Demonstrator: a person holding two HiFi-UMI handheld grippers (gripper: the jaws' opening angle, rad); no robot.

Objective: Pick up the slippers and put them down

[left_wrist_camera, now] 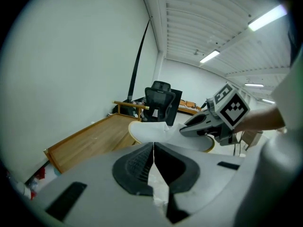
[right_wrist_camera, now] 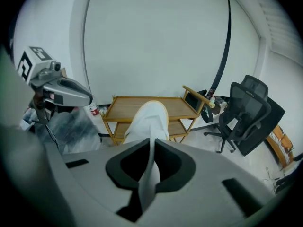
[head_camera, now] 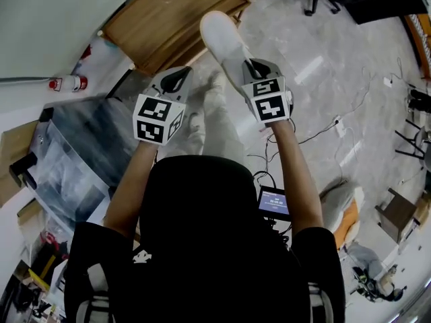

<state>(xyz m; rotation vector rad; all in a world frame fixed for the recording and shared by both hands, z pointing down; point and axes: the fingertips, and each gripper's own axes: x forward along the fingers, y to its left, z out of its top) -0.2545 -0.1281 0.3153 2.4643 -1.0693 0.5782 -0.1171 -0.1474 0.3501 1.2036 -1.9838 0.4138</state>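
My right gripper (head_camera: 250, 64) is shut on the edge of a white slipper (head_camera: 225, 42), which sticks out ahead of it above the floor. In the right gripper view the slipper (right_wrist_camera: 149, 119) rises from between the closed jaws (right_wrist_camera: 152, 148). My left gripper (head_camera: 176, 79) is held up beside it, to the left. Its jaws (left_wrist_camera: 153, 150) are closed with a thin strip of white fabric (left_wrist_camera: 154, 181) pinched between them. A second pale slipper (head_camera: 202, 121) shows blurred below, between my arms. The left gripper view also shows the right gripper (left_wrist_camera: 213, 122) and its slipper (left_wrist_camera: 154, 132).
A wooden shelf cart (head_camera: 175, 19) stands against the wall ahead. A black office chair (right_wrist_camera: 251, 112) is to its right. Something wrapped in plastic (head_camera: 87, 153) and a red extinguisher (head_camera: 67, 84) are at the left. Cables (head_camera: 323, 130) lie on the marble floor.
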